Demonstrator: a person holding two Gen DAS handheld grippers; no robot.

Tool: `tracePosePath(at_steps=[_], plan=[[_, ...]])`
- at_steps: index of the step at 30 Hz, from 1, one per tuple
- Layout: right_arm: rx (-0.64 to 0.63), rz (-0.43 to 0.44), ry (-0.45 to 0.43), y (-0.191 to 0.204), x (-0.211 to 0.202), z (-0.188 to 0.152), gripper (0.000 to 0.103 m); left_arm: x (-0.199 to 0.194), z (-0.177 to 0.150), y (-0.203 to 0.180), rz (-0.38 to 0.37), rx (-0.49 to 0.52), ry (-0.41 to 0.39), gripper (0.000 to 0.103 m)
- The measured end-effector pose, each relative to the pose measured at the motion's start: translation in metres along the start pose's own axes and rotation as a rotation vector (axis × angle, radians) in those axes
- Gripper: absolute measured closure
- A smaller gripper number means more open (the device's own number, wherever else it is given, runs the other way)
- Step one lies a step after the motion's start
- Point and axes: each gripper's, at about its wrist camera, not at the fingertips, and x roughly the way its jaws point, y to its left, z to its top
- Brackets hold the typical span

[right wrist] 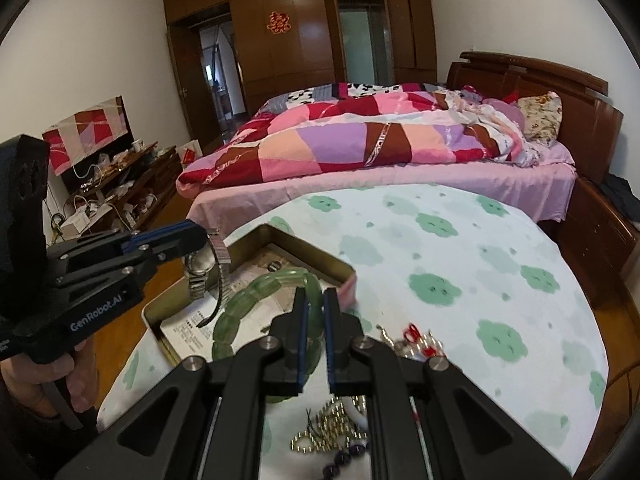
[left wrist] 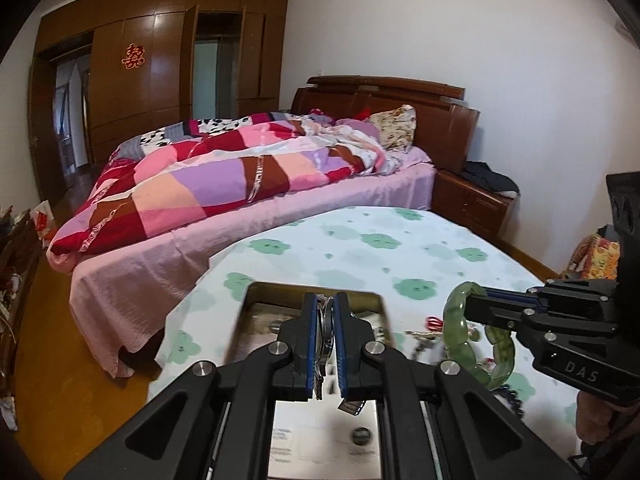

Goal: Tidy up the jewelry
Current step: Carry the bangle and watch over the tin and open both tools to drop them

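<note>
Carrying two pieces at once toward the tin — best to keep both level and lower each inside the rim before letting go, one side at a time, so nothing snags the other. Nearest, loose on the cloth under the right gripper (right wrist: pixel 314 336): a gold bead strand (right wrist: pixel 328 428) and a few dark beads (right wrist: pixel 344 460), not yet picked up, with a small red-and-silver trinket pile (right wrist: pixel 416 338) just beyond. Right gripper's jaws are pressed nearly together, pinching the green bangle (right wrist: pixel 244 304); the bangle hangs off to the side, its far arc over the tin's near edge — I'd judge it could swing on release. Left gripper (left wrist: pixel 324 344) is likewise clamped, pinching the metal wristwatch (right wrist: pixel 198 266) by its case, strap ends dangling loose above the tin; the clasp end could catch the rim, so go down straight. The open gold tin (right wrist: pixel 308 248) sits at the left edge of the table (right wrist: pixel 460 248) with the green-flower cloth, a printed paper sheet (right wrist: pixel 192 328) lining its floor. Hand (right wrist: pixel 36 376) grips the left tool's handle. Beyond the table: bed (right wrist: pixel 400 184) with a patchwork quilt (right wrist: pixel 360 136), then the brown wardrobe (right wrist: pixel 304 20) at the far wall.
</note>
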Motion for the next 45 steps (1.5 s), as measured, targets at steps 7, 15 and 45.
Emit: tracePosePath(at_steps=[7, 15, 45], plan=[[-0.013, -0.005, 0.037, 0.008, 0.028, 0.014, 0.094, 0.023, -0.002, 0.011, 0.017, 0.018, 0.023, 0.096], [-0.01, -0.025, 0.091, 0.011, 0.06, 0.017, 0.094, 0.044, -0.007, 0.026, 0.028, 0.012, 0.063, 0.096], [-0.005, -0.073, 0.127, 0.014, 0.082, 0.009, 0.051, 0.053, -0.007, 0.031, 0.098, 0.017, 0.097, 0.045]])
